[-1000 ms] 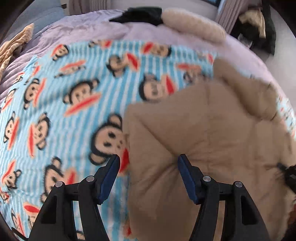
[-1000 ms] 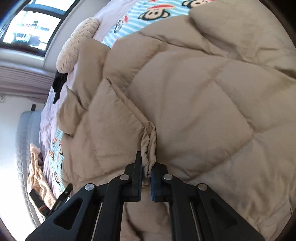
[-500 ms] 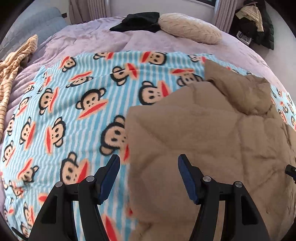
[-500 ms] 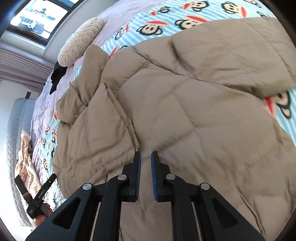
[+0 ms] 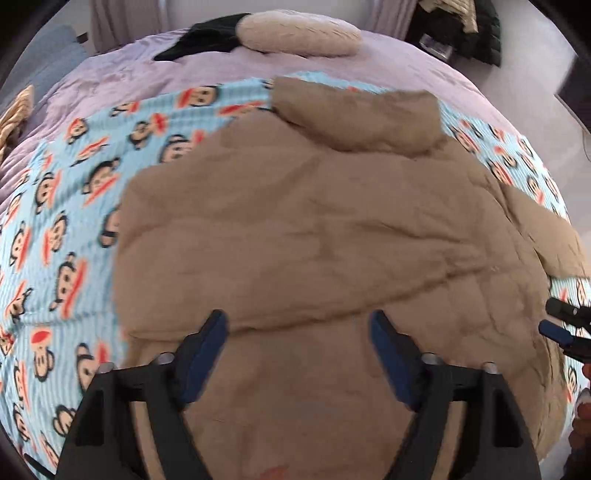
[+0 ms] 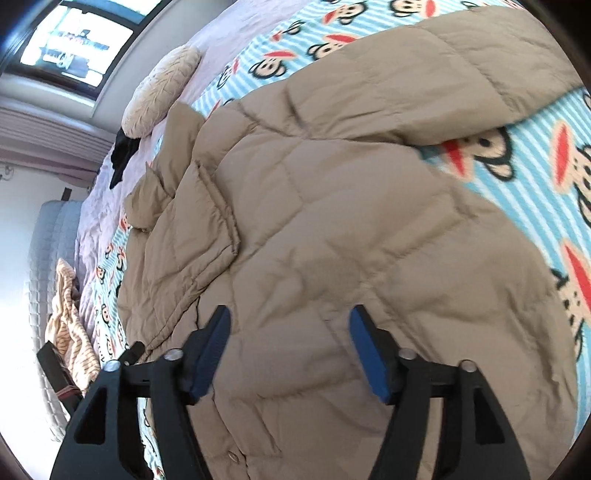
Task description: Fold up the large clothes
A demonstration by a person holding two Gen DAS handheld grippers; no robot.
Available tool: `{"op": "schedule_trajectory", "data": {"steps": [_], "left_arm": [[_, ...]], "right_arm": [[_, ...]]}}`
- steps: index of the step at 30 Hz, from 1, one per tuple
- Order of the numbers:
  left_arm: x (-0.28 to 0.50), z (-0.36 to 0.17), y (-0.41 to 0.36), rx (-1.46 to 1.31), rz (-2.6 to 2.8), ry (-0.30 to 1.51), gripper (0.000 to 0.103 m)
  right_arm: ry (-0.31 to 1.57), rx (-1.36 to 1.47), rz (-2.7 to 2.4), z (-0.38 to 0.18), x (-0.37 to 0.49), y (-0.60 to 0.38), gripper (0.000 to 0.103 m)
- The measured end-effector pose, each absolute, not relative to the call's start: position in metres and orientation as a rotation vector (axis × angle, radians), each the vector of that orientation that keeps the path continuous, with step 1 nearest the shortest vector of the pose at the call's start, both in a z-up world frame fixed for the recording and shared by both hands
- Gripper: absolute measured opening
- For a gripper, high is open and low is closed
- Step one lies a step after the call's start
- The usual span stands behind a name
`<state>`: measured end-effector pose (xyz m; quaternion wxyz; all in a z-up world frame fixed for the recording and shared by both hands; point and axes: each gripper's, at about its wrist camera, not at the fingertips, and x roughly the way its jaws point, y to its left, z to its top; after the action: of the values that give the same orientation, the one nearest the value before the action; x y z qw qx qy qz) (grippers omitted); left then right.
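Bedroom, with a bed under a lilac quilt [image 5: 122, 79] and, spread over it, a blue striped fleece blanket [image 5: 51, 229] printed with monkey faces. At far left in the left wrist view, a striped tan-and-cream cloth [image 5: 11, 120] bunched at the bed's edge; toward the head, a black garment [image 5: 201, 40] lying against a cream knitted cushion [image 5: 299, 33]. Spread flat across the blanket's middle, a large tan quilted jacket [image 5: 314, 229], collar end toward the cushion, one sleeve [image 6: 424, 74] flung out sideways onto the blanket. Above the jacket's lower part, the left gripper [image 5: 297, 347], jaws wide and just been opening further, nothing pinched between the blue pads, only jacket fabric lying beneath them. Blurred in that view, so fabric contact hard to judge. At the right edge, black tips with a blue pad, probably the other tool. In the right wrist view, the right gripper [image 6: 290, 343] likewise spread apart over the jacket body, jaws just been opening, no fold caught between them. Beside its left finger, the jacket's front edge [image 6: 221, 218] lying loose.
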<state>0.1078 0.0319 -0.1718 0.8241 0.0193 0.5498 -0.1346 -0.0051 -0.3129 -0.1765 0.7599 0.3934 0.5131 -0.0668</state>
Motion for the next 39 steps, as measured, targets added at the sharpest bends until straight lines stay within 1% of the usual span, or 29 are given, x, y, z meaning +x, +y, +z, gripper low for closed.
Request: {"op": "schedule_trajectory", "data": {"steps": [1,2,3,10,12,13,14,25,29,33,36,39], "left_arm": [[0.105,-0.171,0.024,0.044,-0.288,1.166,0.103],[0.102,-0.169,0.016,0.045,-0.3,1.159,0.103],[0.1,-0.168,0.008,0.048,-0.313,1.161,0.103],[0.094,-0.166,-0.043,0.077,-0.354,1.203,0.103],[0.093,-0.166,-0.058,0.087,-0.36,1.201,0.103],[0.093,-0.166,-0.064,0.094,-0.363,1.204,0.103],[0.092,-0.166,-0.074,0.103,-0.369,1.208,0.103],[0.092,-0.162,-0.14,0.174,-0.357,1.198,0.103],[0.096,-0.172,-0.15,0.196,-0.338,1.233,0.103],[0.094,-0.176,-0.157,0.199,-0.351,1.25,0.103],[0.092,-0.175,-0.163,0.198,-0.341,1.252,0.103],[0.092,-0.173,-0.166,0.164,-0.345,1.253,0.103]], "right_arm": [[1.112,0.864,-0.15,-0.176,-0.009,-0.318,0.077],[1.104,0.874,-0.157,-0.176,-0.013,-0.325,0.08],[1.099,0.881,-0.162,-0.176,-0.016,-0.329,0.081],[1.042,0.951,-0.23,-0.175,-0.041,-0.386,0.083],[1.01,0.98,-0.244,-0.175,-0.048,-0.407,0.09],[0.996,0.991,-0.254,-0.175,-0.052,-0.418,0.099],[0.979,1.0,-0.264,-0.175,-0.055,-0.427,0.103],[0.888,1.171,-0.324,-0.185,-0.074,-0.526,0.103],[0.795,1.23,-0.381,-0.184,-0.081,-0.565,0.103],[0.663,1.342,-0.442,-0.193,-0.089,-0.607,0.102],[0.58,1.455,-0.439,-0.206,-0.09,-0.628,0.097],[0.495,1.565,-0.402,-0.22,-0.086,-0.641,0.081]]}}
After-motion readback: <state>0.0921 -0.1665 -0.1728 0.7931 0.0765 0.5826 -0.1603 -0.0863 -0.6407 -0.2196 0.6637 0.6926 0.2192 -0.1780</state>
